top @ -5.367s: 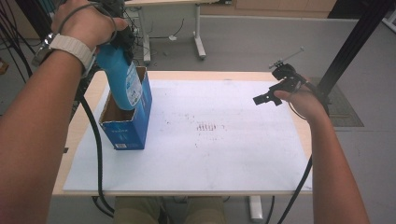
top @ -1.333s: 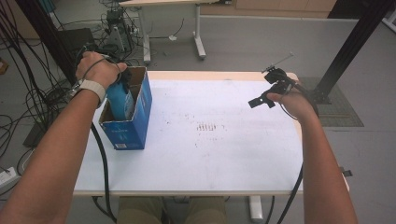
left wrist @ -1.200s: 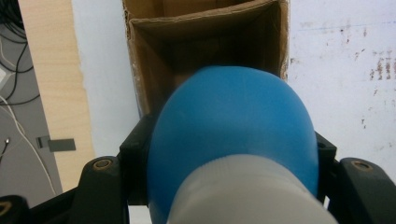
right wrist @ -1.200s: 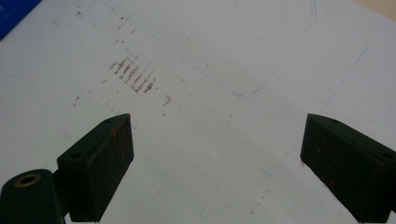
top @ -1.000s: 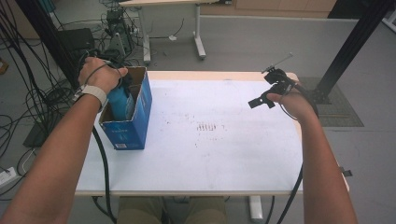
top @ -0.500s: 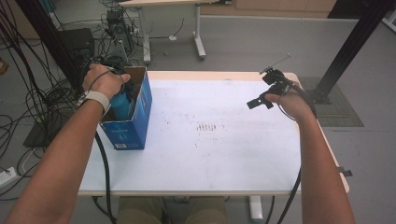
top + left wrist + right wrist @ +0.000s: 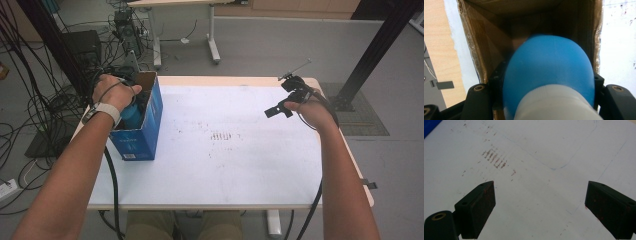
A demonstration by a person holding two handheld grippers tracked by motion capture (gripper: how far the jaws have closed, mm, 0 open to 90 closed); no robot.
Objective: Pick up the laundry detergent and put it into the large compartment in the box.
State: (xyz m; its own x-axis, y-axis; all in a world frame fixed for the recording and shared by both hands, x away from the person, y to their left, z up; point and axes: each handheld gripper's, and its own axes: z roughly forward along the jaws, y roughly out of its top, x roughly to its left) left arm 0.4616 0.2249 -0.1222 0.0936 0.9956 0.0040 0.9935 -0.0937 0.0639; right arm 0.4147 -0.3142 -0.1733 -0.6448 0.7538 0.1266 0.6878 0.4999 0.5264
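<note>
Your high view looks forward and down from above your side onto the whole white-covered wooden table, forearms entering from the bottom. Your left gripper view looks close down into the open blue cardboard box, also at the table's left edge in the high view. Your right gripper view faces low across the white table sheet; its rust-brown smudge marks also appear mid-table from above.

A blue bottle with a white cap stands partly inside an open box. The box is blue cardboard, upright at the table's left edge.
</note>
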